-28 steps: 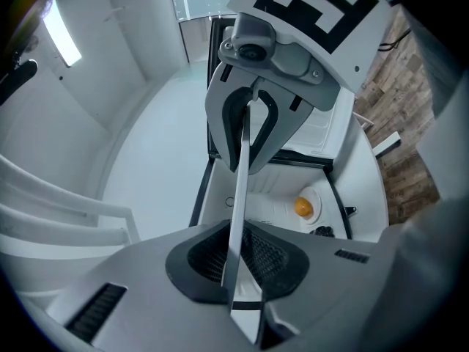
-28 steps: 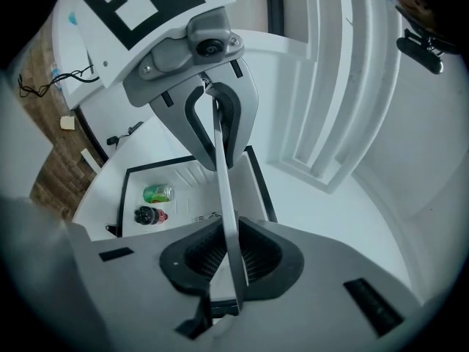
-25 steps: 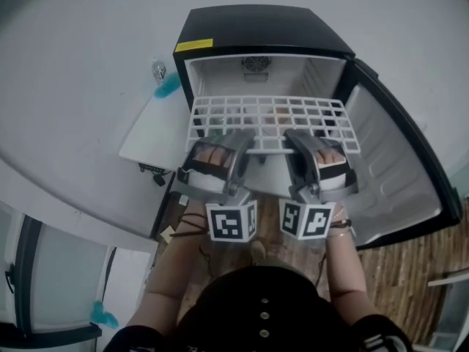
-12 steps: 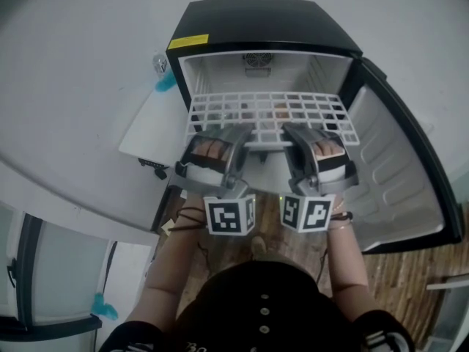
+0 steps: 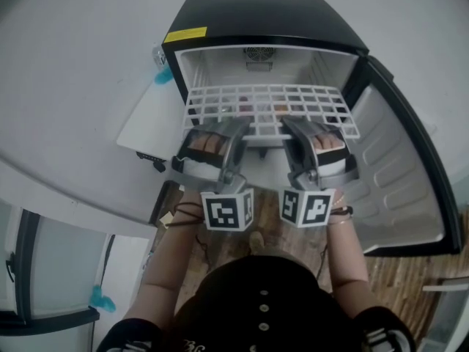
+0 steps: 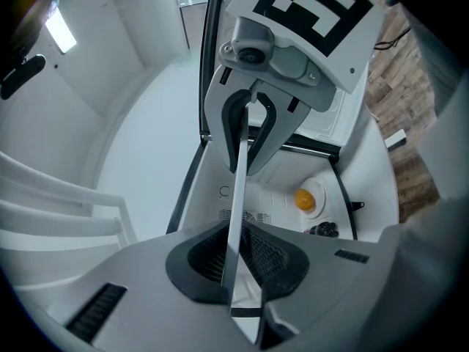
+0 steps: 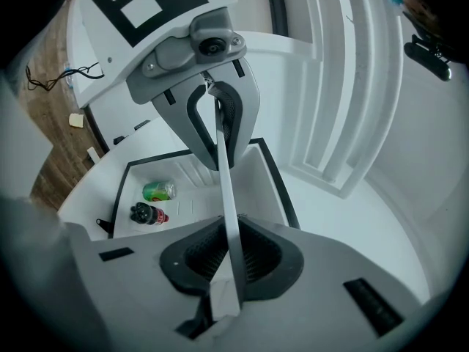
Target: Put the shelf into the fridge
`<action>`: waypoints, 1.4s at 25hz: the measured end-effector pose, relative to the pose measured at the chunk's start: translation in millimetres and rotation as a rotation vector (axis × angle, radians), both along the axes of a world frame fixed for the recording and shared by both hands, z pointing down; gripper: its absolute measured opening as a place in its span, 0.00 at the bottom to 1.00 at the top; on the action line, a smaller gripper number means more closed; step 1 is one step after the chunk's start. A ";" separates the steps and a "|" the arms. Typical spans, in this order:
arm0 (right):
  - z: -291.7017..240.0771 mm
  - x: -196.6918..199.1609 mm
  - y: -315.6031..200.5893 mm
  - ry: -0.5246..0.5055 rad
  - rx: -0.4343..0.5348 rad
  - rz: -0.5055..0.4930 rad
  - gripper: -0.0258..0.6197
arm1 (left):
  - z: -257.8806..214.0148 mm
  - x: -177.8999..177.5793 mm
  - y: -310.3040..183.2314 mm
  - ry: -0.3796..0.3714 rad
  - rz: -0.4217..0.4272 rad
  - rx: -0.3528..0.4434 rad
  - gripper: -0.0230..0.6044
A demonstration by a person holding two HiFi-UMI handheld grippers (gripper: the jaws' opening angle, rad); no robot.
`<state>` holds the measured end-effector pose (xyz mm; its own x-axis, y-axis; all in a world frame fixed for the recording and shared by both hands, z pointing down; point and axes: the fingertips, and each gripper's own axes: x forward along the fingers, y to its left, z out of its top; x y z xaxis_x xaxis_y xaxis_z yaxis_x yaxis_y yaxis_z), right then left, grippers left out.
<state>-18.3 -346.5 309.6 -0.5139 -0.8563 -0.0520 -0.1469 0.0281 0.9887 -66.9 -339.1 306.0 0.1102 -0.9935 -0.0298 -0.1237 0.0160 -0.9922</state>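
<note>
A small black fridge [image 5: 264, 24] stands with its door [image 5: 399, 174] swung open to the right. In the head view a white wire shelf [image 5: 267, 103] lies level at the fridge mouth, its far part inside the white cavity. My left gripper [image 5: 236, 128] and right gripper [image 5: 292, 128] are side by side, each shut on the shelf's near edge. In the left gripper view that edge [image 6: 238, 174] runs as a white strip between the pads of the left gripper [image 6: 234, 259]. The right gripper view shows the same strip [image 7: 226, 196] clamped in the right gripper [image 7: 229, 259].
A white panel [image 5: 150, 127] leans against the fridge's left side, with a blue object [image 5: 163, 75] behind it. Inside the fridge lie an orange item on a small plate [image 6: 306, 199], a green can [image 7: 158, 191] and a dark bottle [image 7: 145, 214]. Wooden floor [image 5: 271, 229] lies below.
Both grippers and the shelf have moved a little toward the fridge opening. The grip on the shelf is unchanged.
</note>
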 end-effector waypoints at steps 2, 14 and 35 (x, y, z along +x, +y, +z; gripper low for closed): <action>0.2 -1.2 -2.3 0.004 -0.002 -0.005 0.11 | 0.1 -1.0 -1.9 -0.003 -0.003 -0.001 0.10; -0.6 1.5 -11.3 0.011 0.011 -0.018 0.11 | 1.2 0.9 -9.9 -0.037 -0.016 0.014 0.10; 10.8 -4.3 -26.9 0.007 -0.021 0.001 0.11 | 10.4 -4.7 -27.9 0.039 0.010 -0.050 0.10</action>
